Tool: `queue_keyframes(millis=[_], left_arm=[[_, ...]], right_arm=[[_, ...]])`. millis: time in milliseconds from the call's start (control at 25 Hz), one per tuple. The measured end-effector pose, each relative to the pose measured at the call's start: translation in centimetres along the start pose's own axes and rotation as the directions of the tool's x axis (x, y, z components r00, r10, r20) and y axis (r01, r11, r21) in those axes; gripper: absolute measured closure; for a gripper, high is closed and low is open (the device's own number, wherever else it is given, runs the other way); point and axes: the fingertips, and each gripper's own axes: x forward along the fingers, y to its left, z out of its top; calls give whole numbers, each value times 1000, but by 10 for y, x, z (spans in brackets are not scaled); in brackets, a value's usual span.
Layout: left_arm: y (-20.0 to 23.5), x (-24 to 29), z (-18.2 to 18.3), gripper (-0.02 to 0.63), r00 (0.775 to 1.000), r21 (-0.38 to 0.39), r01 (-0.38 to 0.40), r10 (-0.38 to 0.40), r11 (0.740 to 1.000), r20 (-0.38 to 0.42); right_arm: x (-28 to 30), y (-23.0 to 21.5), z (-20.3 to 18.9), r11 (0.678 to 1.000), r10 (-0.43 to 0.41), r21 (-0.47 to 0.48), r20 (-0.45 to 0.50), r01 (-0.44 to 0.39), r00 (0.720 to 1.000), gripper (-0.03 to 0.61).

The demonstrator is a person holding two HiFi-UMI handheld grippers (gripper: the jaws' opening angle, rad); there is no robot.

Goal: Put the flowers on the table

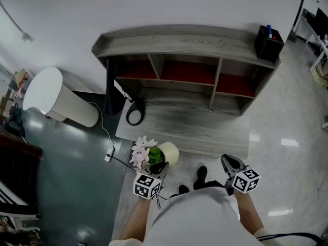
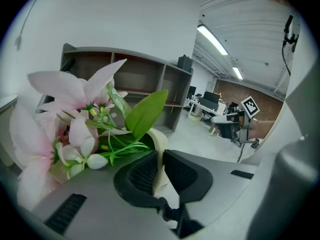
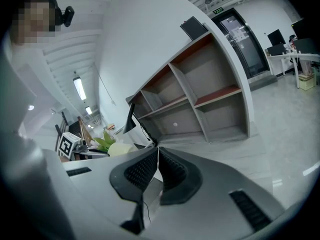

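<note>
Cream round pot (image 2: 159,140) of pink flowers (image 2: 70,111) in left claw (image 2: 161,166)
Pot rim pinched between its jaws; right claw (image 3: 157,169) clenched, empty.

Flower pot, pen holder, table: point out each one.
flower pot (image 1: 170,153): head view, on its cream side wall.
pen holder (image 1: 268,45): head view, on its black side wall.
table (image 1: 195,124): head view, on the bare grey wood top.

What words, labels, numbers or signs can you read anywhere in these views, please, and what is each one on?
No text can be read in any view.
Green sign above the door, right gripper view: too small to read.
Marker cubes: black-and-white square patterns only, no letters.
Flower pot: no print visible.
</note>
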Motion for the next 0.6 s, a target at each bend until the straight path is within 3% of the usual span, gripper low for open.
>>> queue_keyframes(millis=[240,600], left_arm=[[8,33,15,560,999,-9,-35,35,999,-16],[29,64,28,560,995,58,-61,65,996,-81]], right_arm=[[28,-23,17,998,52,-28,-46,-53,998,558],[48,-46,17,997,80,-8,-114,-81,990,558]])
